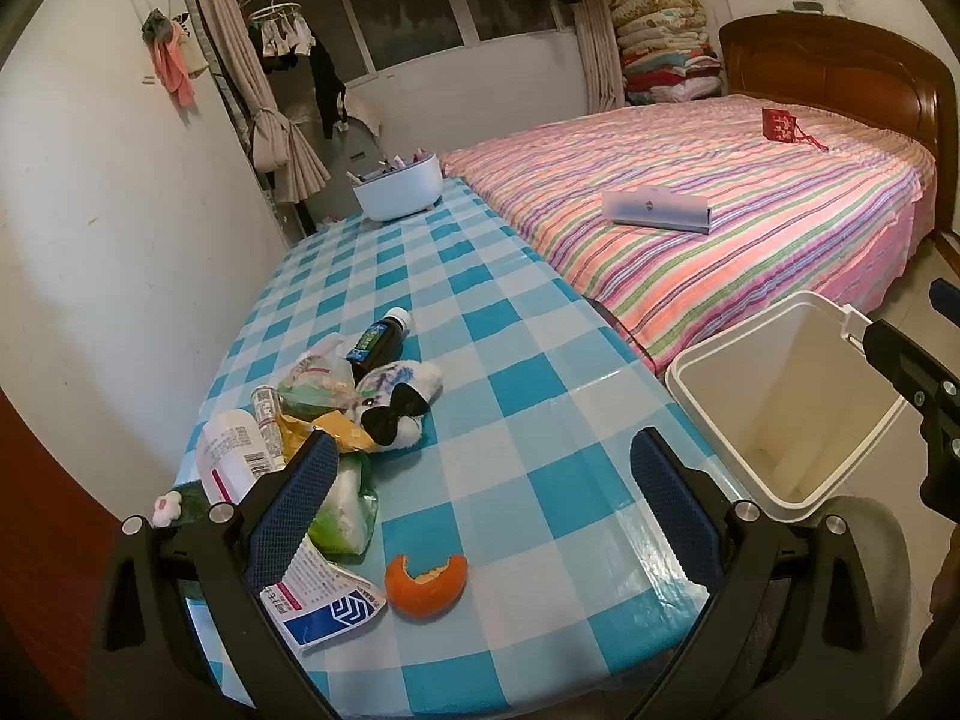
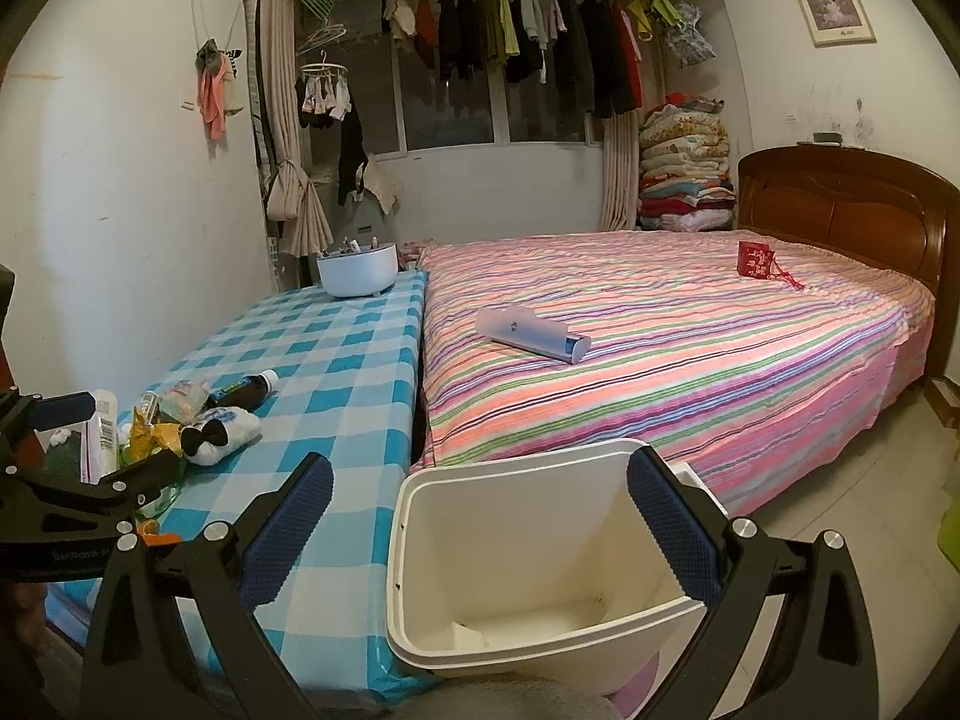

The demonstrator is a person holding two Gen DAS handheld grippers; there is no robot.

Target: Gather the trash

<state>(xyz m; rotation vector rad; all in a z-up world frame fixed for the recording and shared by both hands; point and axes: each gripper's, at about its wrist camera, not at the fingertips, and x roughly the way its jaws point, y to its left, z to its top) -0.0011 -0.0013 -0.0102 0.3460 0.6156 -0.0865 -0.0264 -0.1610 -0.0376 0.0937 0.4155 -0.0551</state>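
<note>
Peel comes first: we find an orange peel (image 1: 427, 583) nearest on the desk (image 1: 516, 396), light, curled and stiff enough to pinch by its rim. Our left gripper (image 1: 480, 516) hovers above it, wide open and empty. Our right gripper (image 2: 480, 534), equally open, frames the empty bin (image 2: 528, 546). Farther left, wrappers (image 1: 324, 396) lie piled.

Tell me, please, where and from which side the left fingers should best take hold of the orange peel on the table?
Grip the orange peel across its raised, jagged rim, coming down from above. It lies cupped on the checked table with its torn edge up, so a finger either side of that rim should probably hold. The left gripper is open, with the peel lying between its fingers.
</note>
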